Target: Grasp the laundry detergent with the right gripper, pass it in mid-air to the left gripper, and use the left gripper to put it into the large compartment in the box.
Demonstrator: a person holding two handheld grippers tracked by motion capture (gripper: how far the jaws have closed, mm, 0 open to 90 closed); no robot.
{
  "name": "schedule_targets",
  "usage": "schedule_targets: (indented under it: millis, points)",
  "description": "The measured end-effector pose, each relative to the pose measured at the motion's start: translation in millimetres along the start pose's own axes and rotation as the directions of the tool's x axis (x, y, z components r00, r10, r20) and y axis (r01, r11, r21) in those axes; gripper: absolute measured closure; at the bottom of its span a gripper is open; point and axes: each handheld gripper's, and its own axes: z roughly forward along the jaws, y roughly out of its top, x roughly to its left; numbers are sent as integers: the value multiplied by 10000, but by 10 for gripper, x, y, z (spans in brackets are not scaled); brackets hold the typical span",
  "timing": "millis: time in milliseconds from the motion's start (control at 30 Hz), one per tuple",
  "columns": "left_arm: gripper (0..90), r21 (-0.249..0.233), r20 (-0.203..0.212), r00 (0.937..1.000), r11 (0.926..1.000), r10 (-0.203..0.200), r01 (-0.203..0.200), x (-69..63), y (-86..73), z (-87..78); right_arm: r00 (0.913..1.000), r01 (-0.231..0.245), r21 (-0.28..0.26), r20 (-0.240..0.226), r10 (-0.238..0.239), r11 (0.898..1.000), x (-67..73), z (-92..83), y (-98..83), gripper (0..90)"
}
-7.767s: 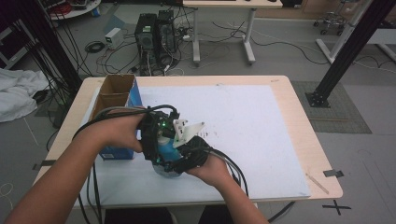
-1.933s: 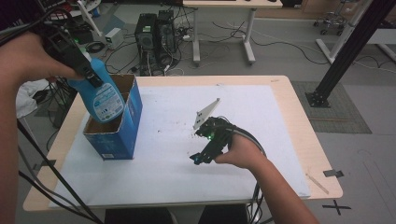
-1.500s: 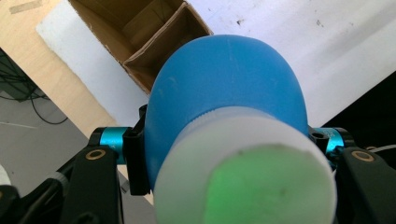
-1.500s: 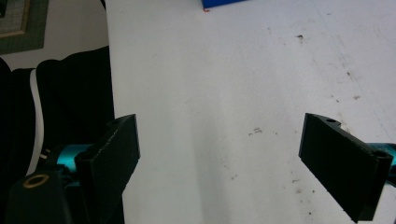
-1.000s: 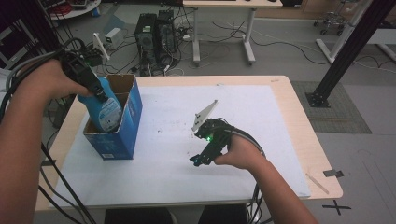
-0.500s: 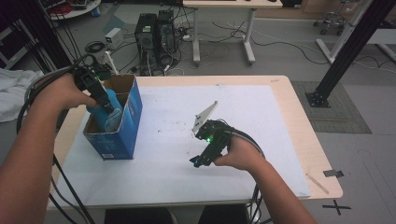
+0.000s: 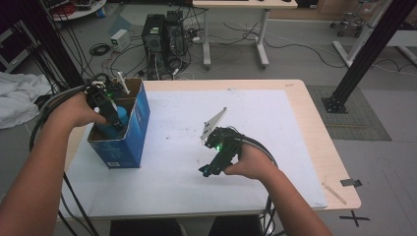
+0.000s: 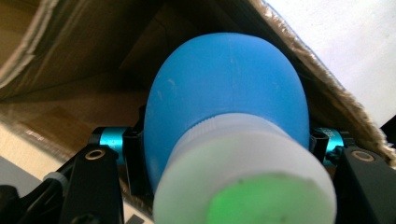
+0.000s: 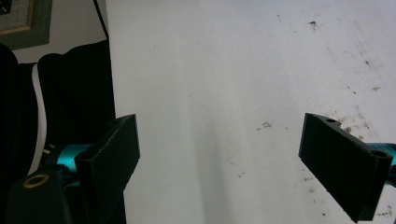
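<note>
A blue bottle [image 8: 224, 93] with a white cap [image 8: 243, 182] is clamped between the jaws of my left gripper [image 7: 110, 115], cap end toward the camera. In the high view the blue bottle [image 7: 119, 119] sits down inside the open blue cardboard box [image 7: 128, 142] at the table's left. The box's brown inner walls [image 8: 70, 70] surround the bottle in the left gripper view. My right gripper [image 7: 211, 169] rests low over the white sheet [image 7: 255, 128] near the table's middle. Its jaws stand wide apart with nothing between them, and my right gripper [image 9: 219, 158] looks down at bare white sheet [image 9: 224, 70].
The white sheet covers most of the wooden table [image 7: 324, 152]. Small dark specks [image 9: 350, 88] mark the sheet. Cables trail from both grippers over the table's near edge. On the floor behind stand computer towers [image 7: 162, 34] and a desk [image 7: 236, 29]; a black frame post [image 7: 364, 54] rises at right.
My left gripper has brought the blue bottle down from above the box into it. The right gripper has stayed in place, open over the sheet.
</note>
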Motion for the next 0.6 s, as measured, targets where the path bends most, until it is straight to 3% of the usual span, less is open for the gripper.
schedule_targets:
  millis: [600]
  points:
    - [382, 148, -54, 9995, 9994, 300, -300, 1, 12, 147, 10000, -46, -31, -74, 46, 10000, -5, 22, -21, 117]
